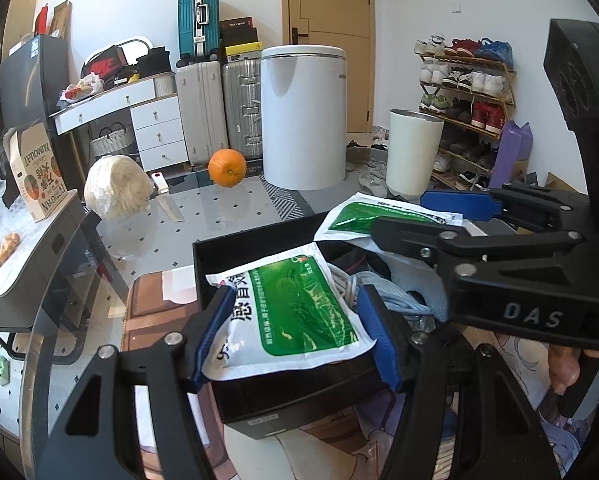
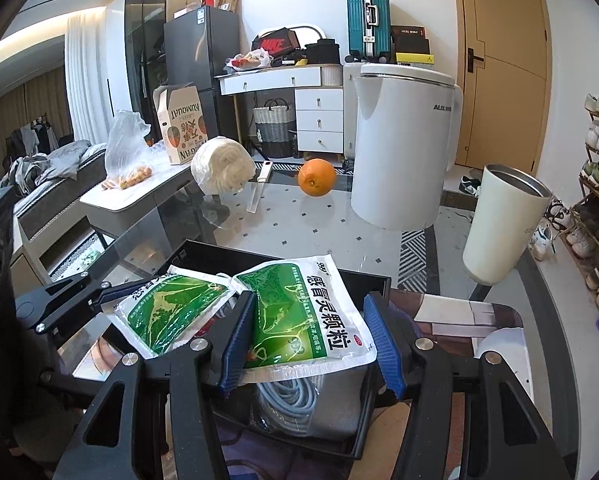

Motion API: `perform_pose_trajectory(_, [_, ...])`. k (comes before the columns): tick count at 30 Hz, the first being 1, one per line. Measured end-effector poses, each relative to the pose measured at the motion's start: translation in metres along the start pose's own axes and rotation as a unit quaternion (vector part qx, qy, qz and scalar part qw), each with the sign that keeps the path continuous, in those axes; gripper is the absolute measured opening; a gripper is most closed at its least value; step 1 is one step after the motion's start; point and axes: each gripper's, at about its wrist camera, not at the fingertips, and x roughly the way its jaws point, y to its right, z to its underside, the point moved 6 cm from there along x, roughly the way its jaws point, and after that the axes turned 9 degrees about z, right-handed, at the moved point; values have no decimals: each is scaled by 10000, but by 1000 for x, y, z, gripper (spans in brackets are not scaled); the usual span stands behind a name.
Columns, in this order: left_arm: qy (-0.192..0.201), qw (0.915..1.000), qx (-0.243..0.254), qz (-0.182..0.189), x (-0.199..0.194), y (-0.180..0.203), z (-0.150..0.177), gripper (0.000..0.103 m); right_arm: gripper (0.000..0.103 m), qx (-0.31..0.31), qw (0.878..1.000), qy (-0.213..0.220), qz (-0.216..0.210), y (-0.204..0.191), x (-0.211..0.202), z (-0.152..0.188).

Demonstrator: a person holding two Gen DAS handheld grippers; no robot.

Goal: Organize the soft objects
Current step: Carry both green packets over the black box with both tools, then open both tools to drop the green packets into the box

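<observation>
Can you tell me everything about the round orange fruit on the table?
The orange is a round, bright orange fruit with dimpled, slightly shiny skin and a small dark navel spot facing the cameras. It looks whole and unpeeled. It rests alone on the glass table at the far side, between the knife and the big white appliance, with gaps either side. Neither claw is near it.
</observation>
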Motion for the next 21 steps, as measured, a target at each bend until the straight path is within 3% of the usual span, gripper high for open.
perform_pose_trajectory(5, [-49,10000,-13,-38,2,-2,-1,64,56,-61,9999,-120,26,-5,10,3])
perform_pose_trajectory(13, [-81,10000,-31,-37,2,-1,0,66,65,-37,9998,-150,-113,3,4,6])
perform_pose_trajectory(21, [-78,9999,-50,-43,1,-2,0,66,71,56,9993,-224,303,22,5,9])
